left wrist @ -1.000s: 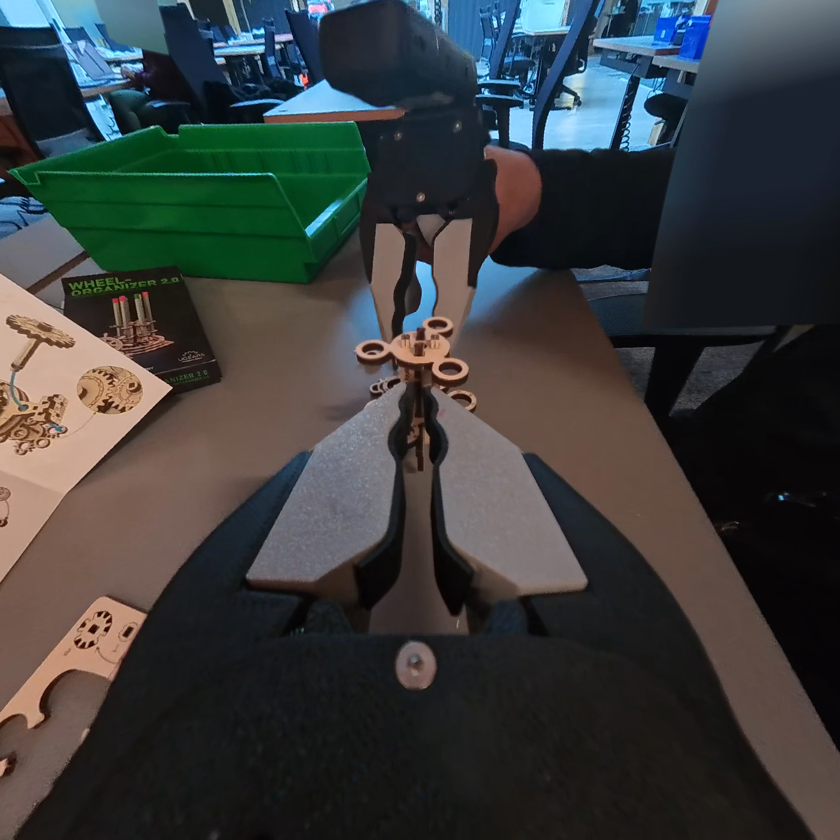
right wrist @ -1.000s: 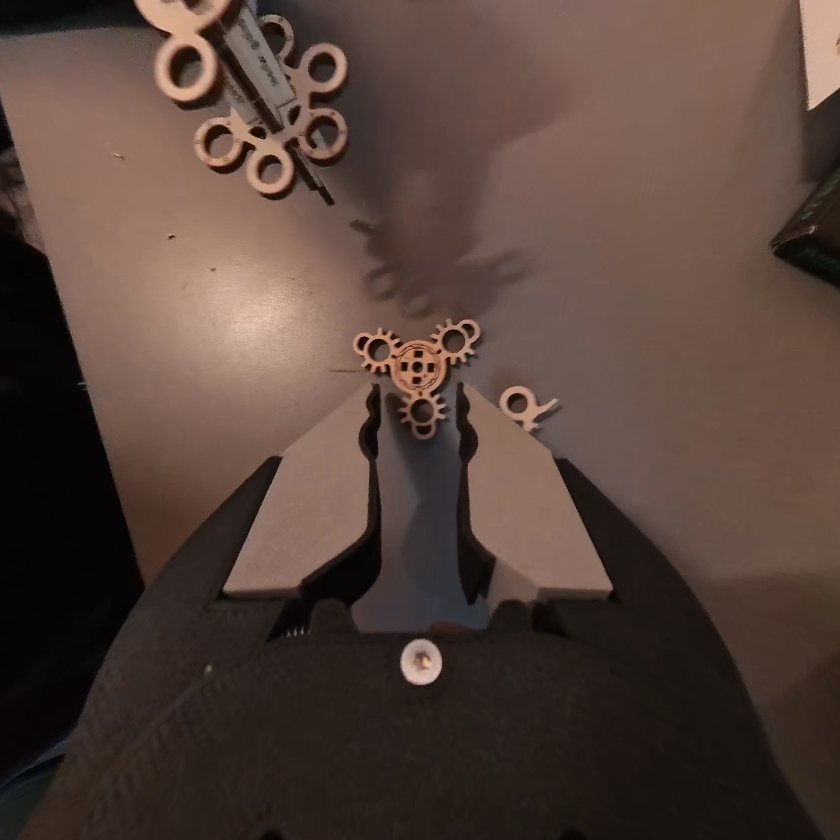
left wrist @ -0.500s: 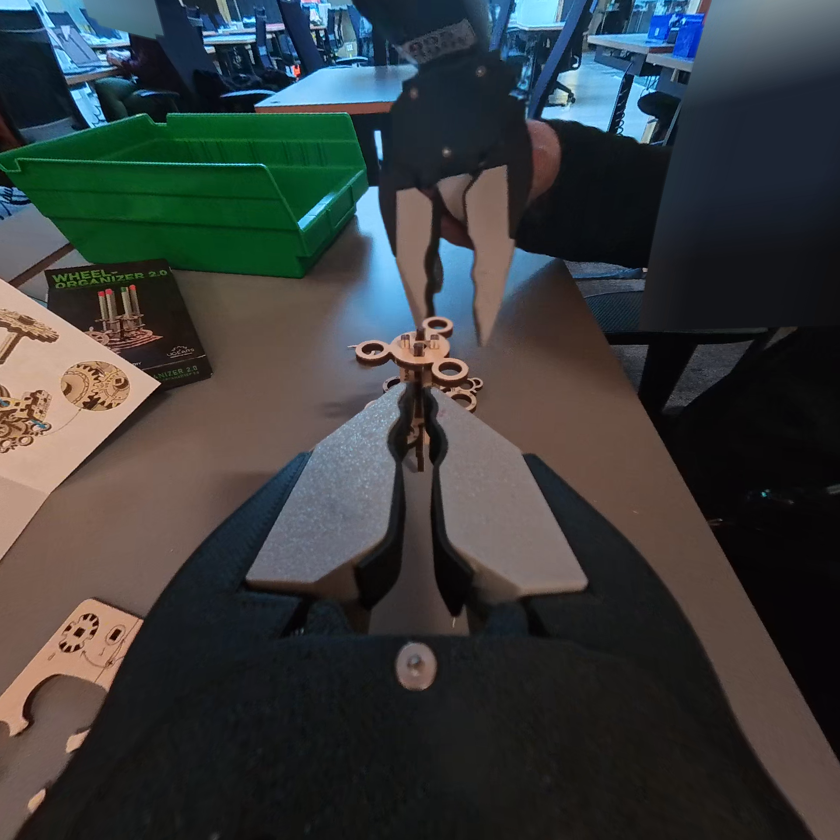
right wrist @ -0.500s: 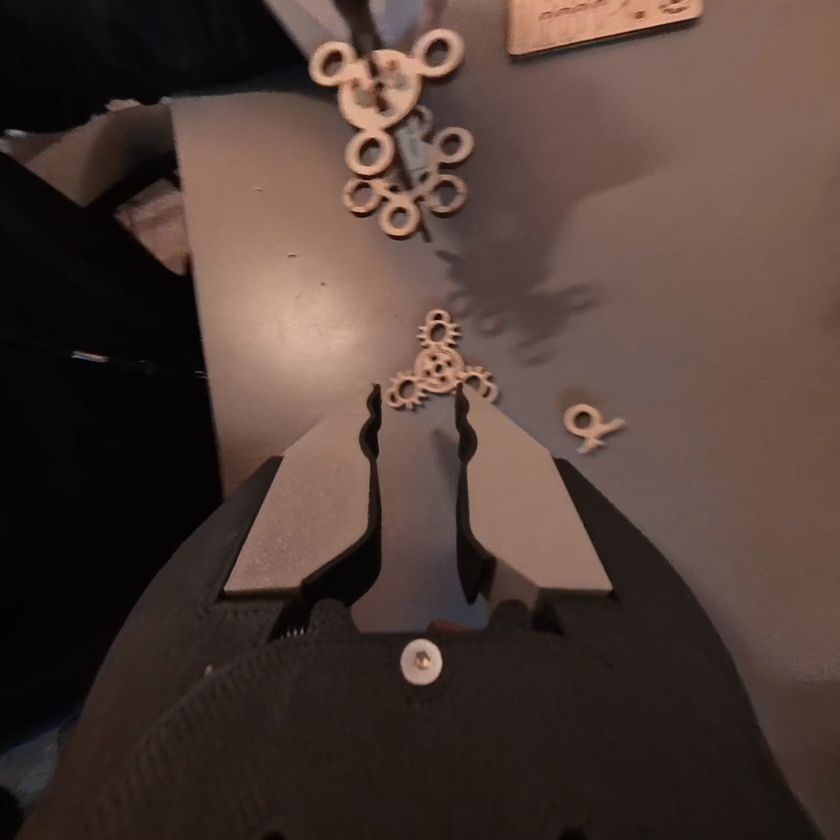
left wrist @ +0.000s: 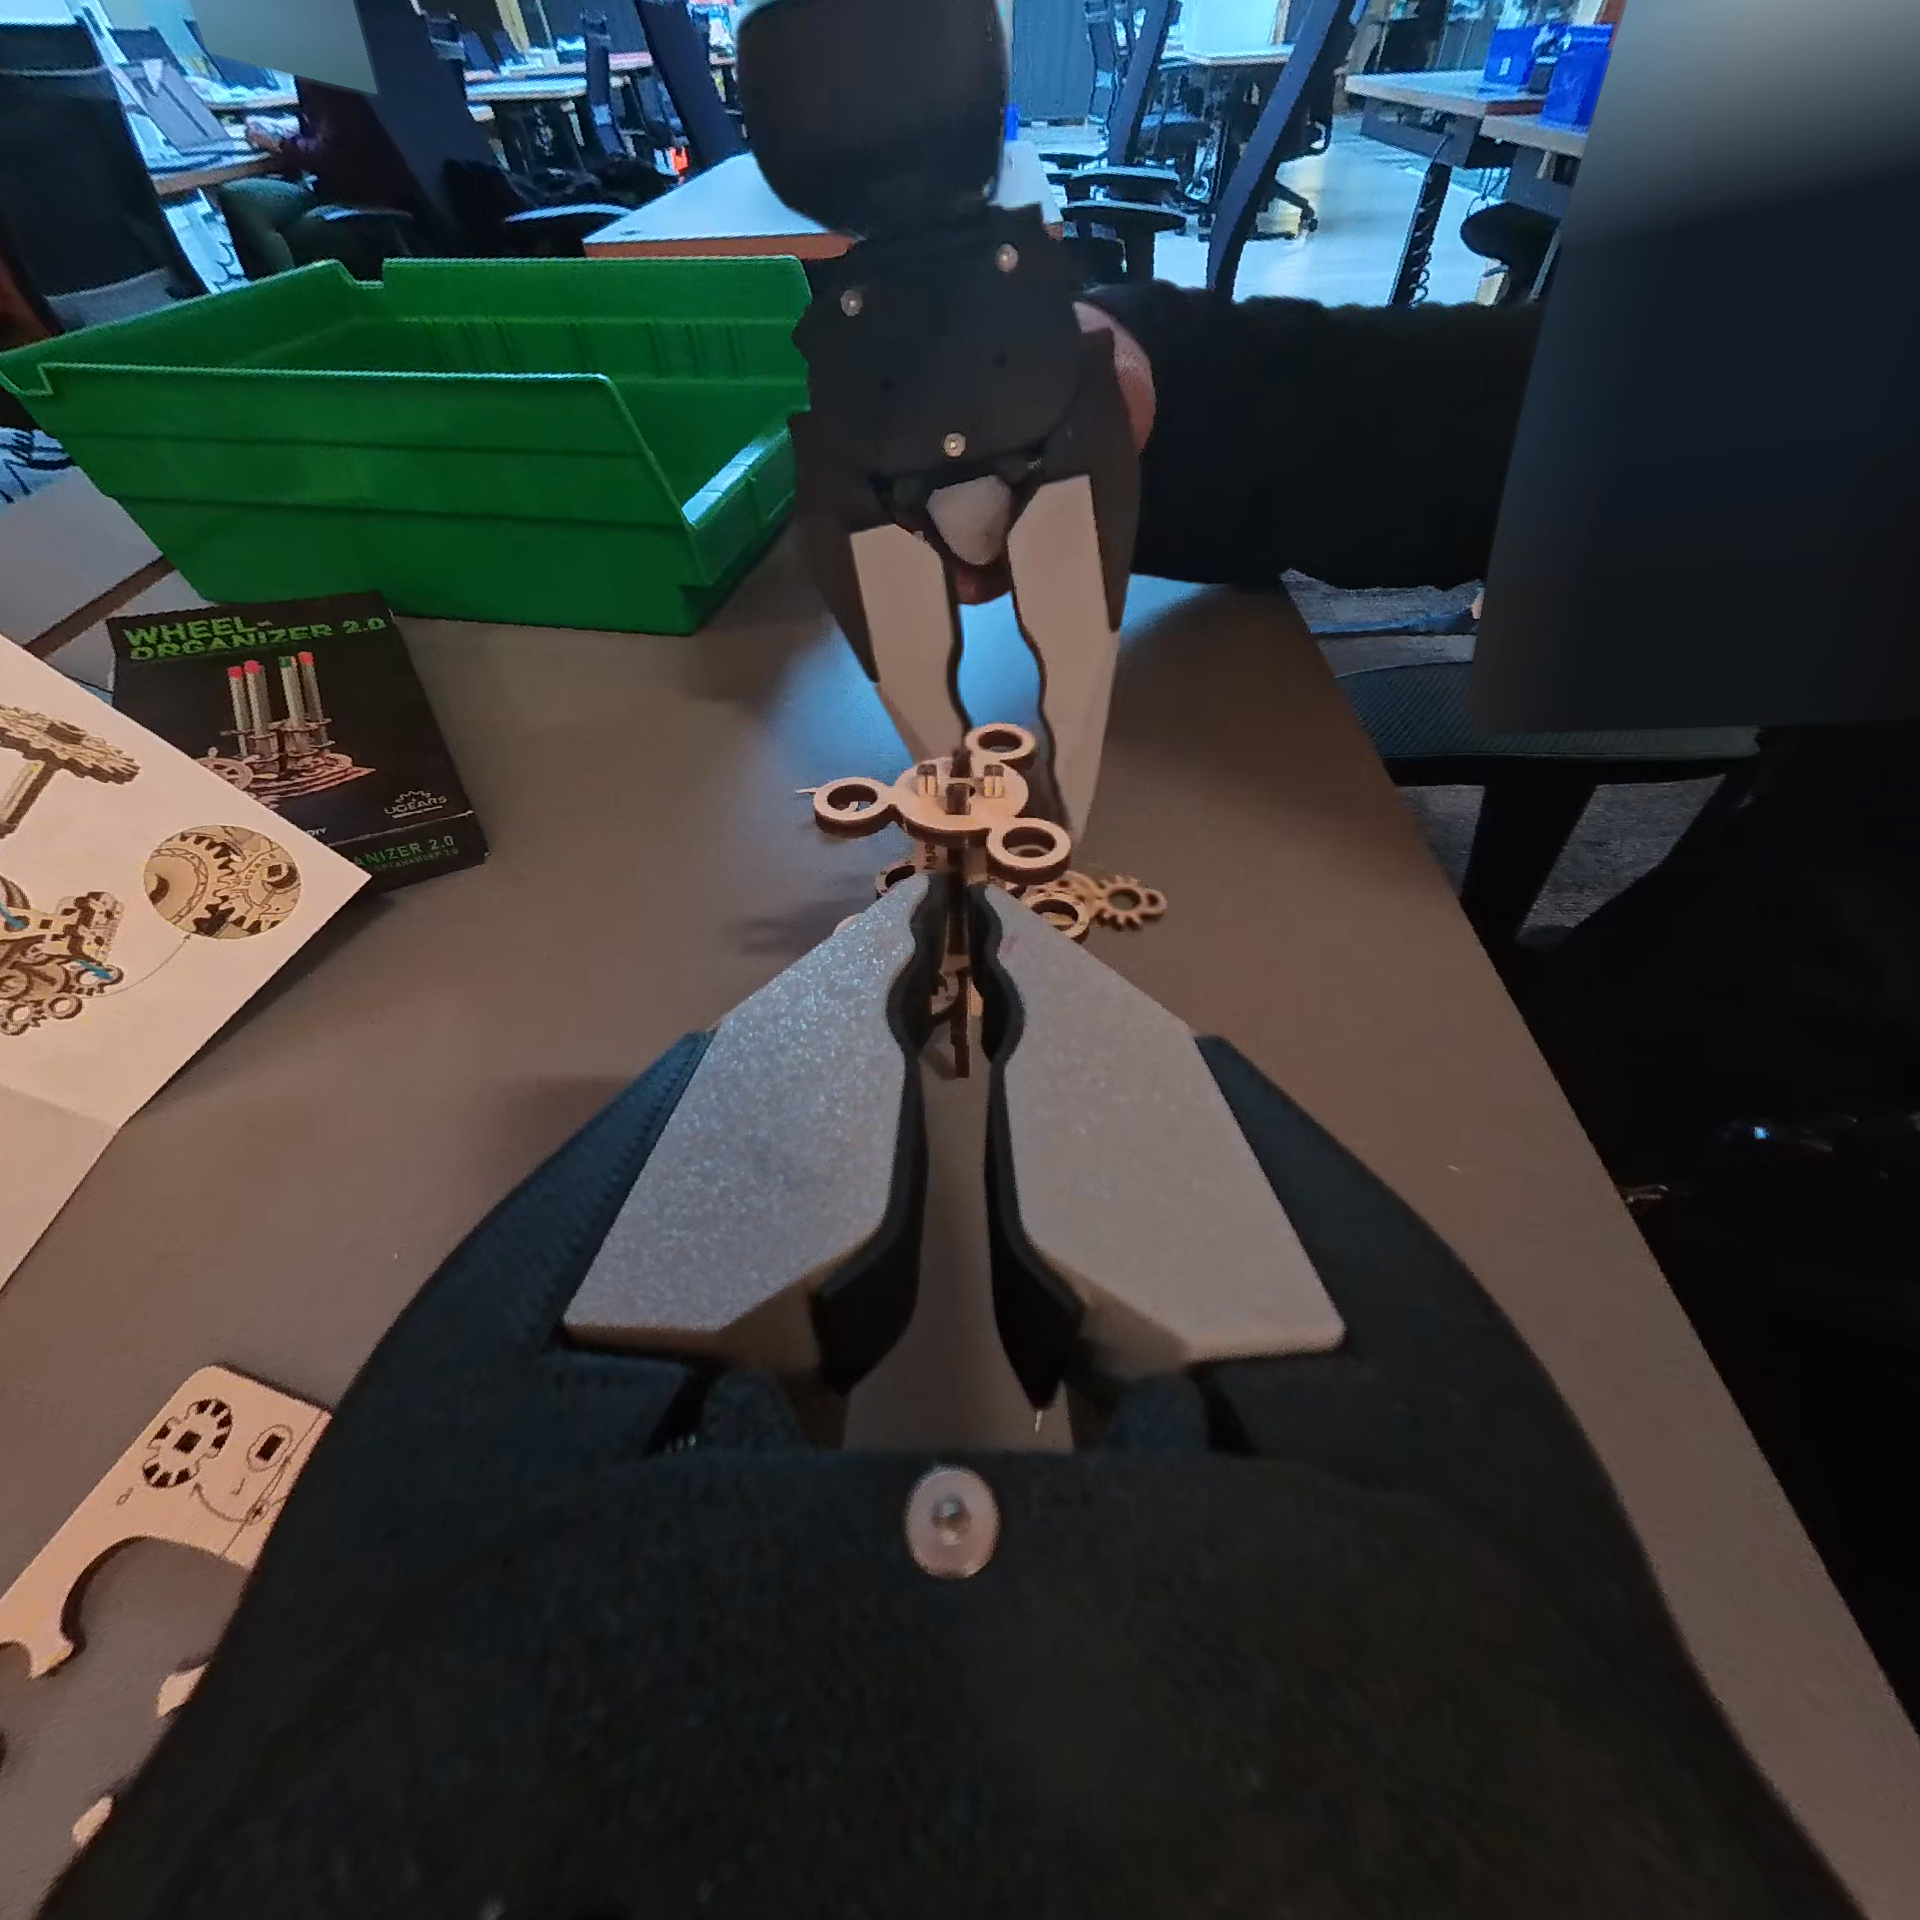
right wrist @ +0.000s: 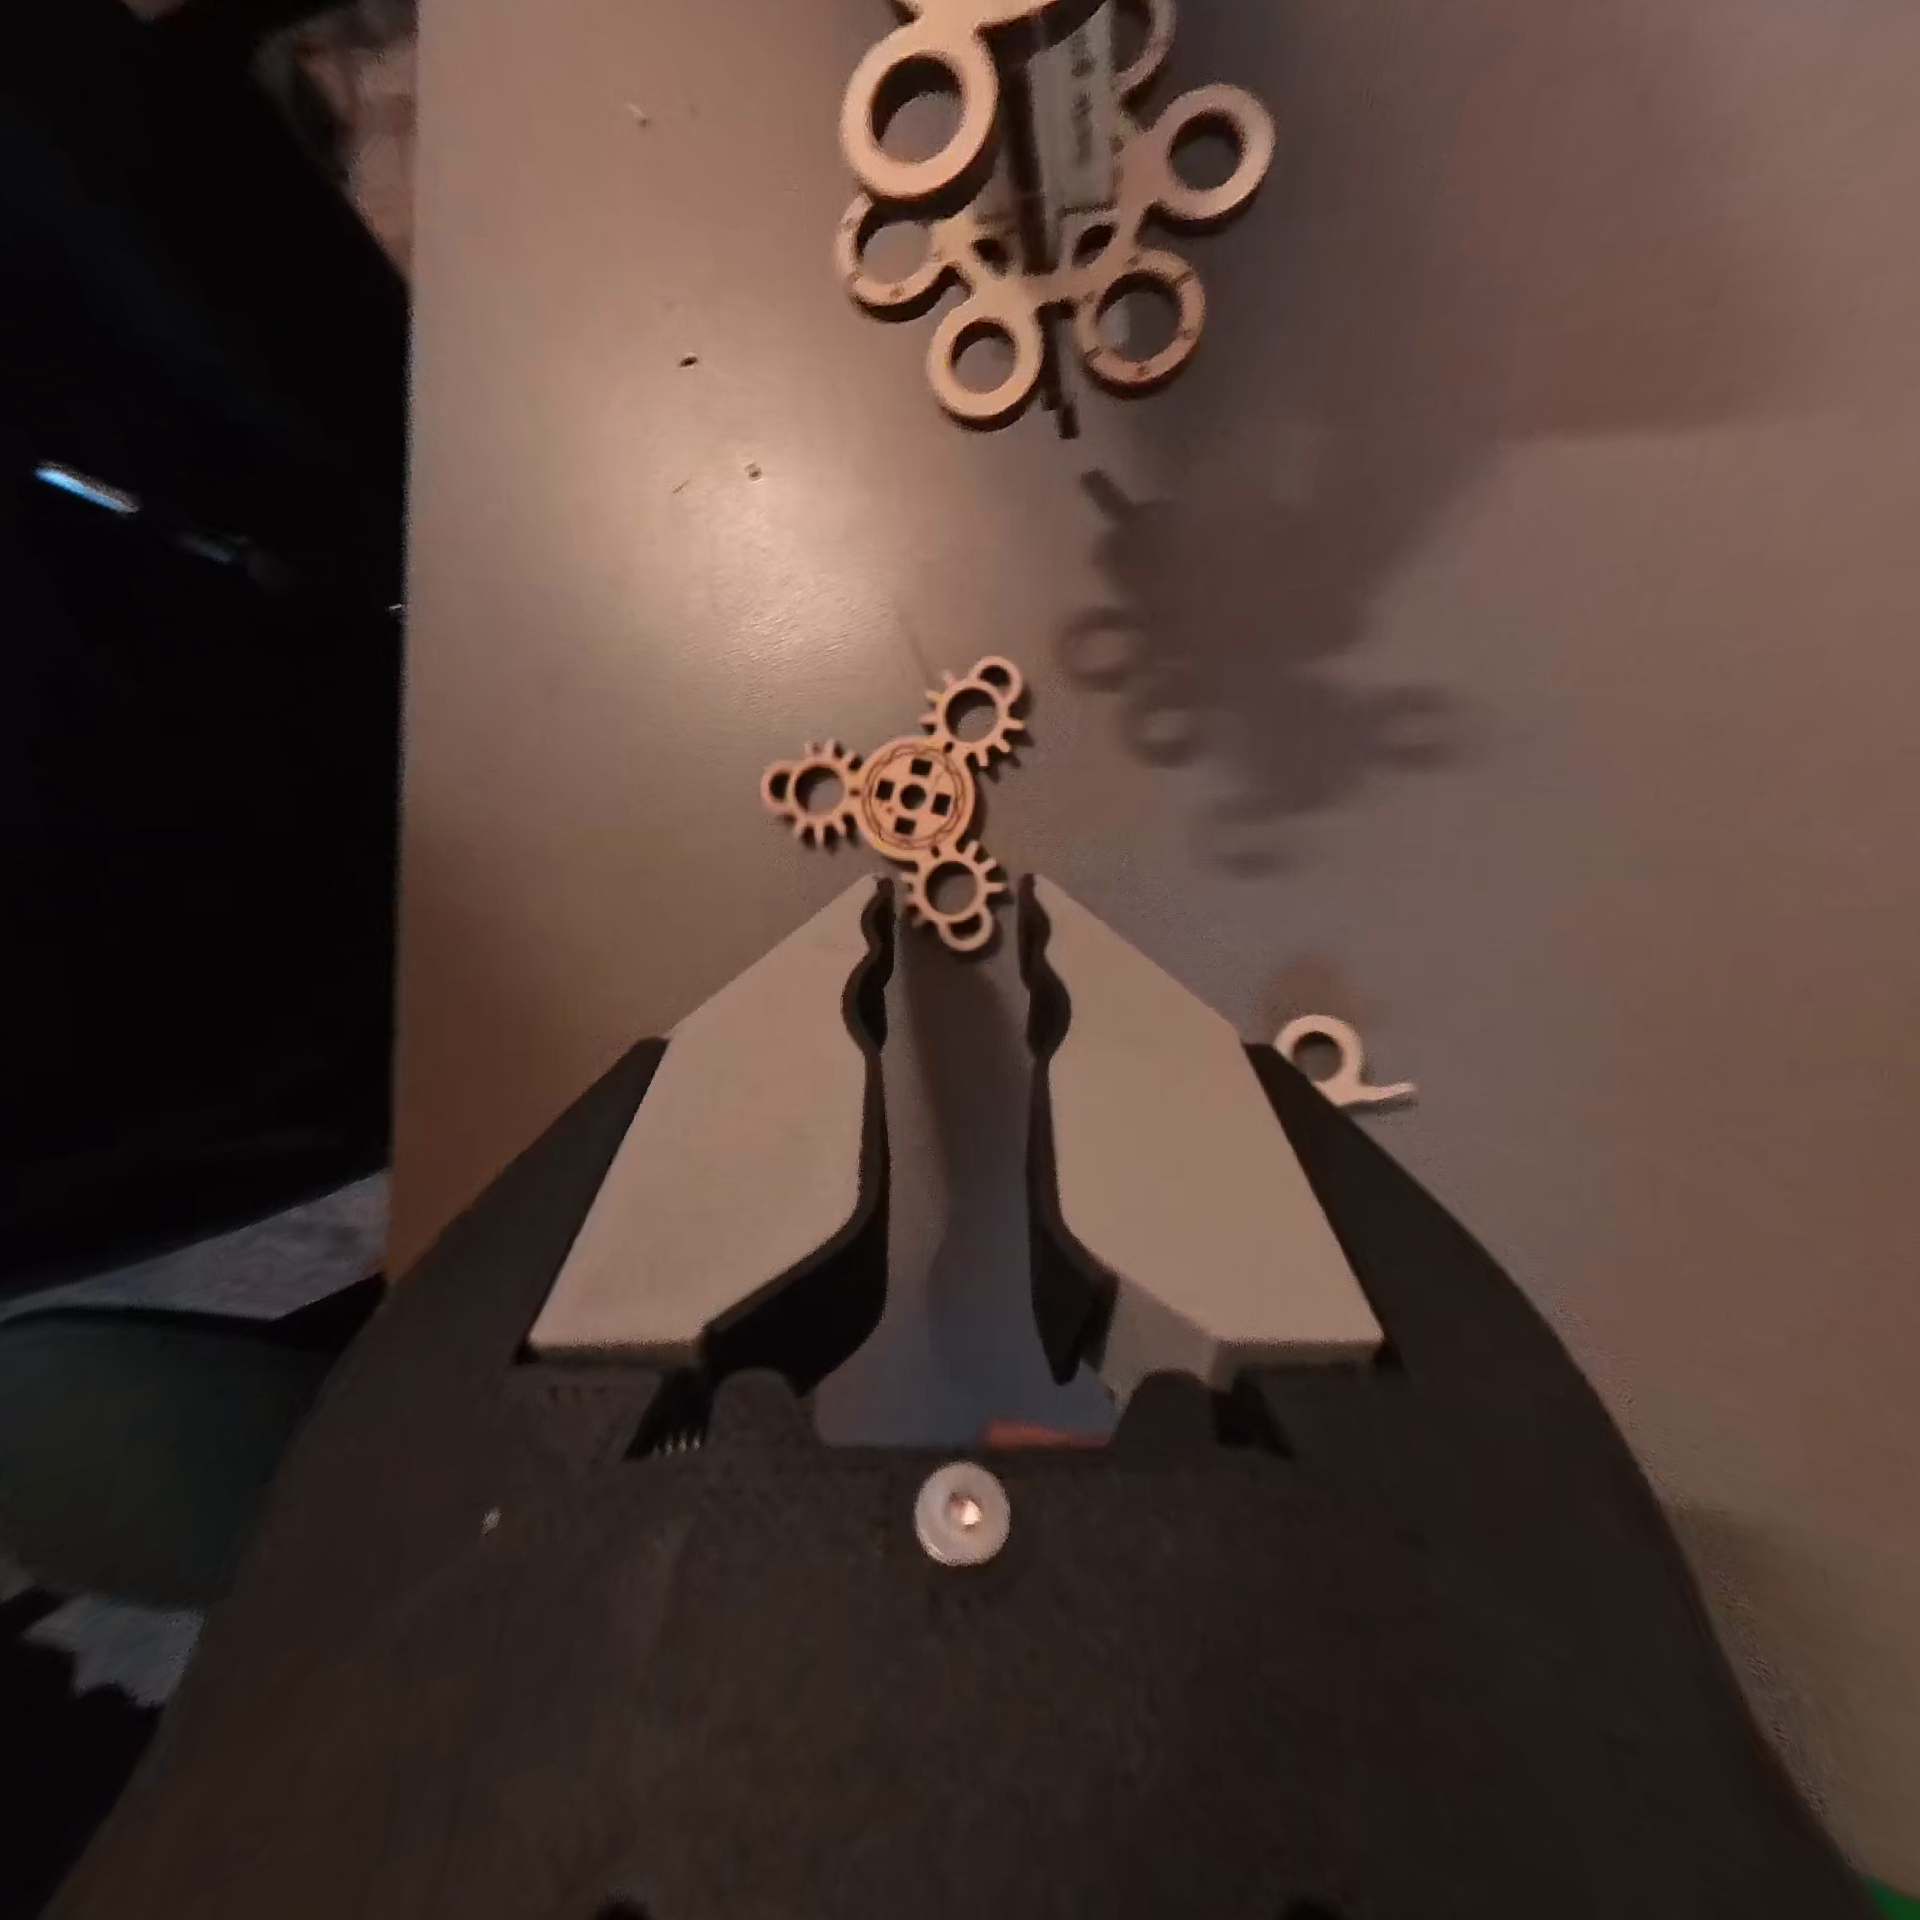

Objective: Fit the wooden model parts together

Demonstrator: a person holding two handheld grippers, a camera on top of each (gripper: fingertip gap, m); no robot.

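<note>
My left gripper [left wrist: 951, 909] is shut on the upright shaft of a wooden assembly [left wrist: 956, 816] with ring-shaped plates, held above the grey table [left wrist: 623, 987]. The assembly also shows at the top of the right wrist view [right wrist: 1039, 208]. A flat three-lobed wooden gear part [right wrist: 909, 795] lies on the table; it shows just right of the assembly in the left wrist view [left wrist: 1101, 899]. My right gripper [right wrist: 956, 883] is open and points down at it, with one lobe between its fingertips. In the left wrist view the right gripper [left wrist: 997, 790] stands just behind the assembly.
A small wooden hook piece [right wrist: 1340, 1060] lies right of my right gripper. A green bin [left wrist: 416, 447], a black booklet [left wrist: 301, 727], an instruction sheet [left wrist: 125, 914] and a wooden cut-out sheet [left wrist: 156, 1486] sit to the left. The table edge runs along the right. The left gripper's tips are roughly 11 cm from the right gripper's.
My right gripper lifted and swung away half a second ago, then came back down over the three-lobed gear part. My left gripper has held the assembly still.
</note>
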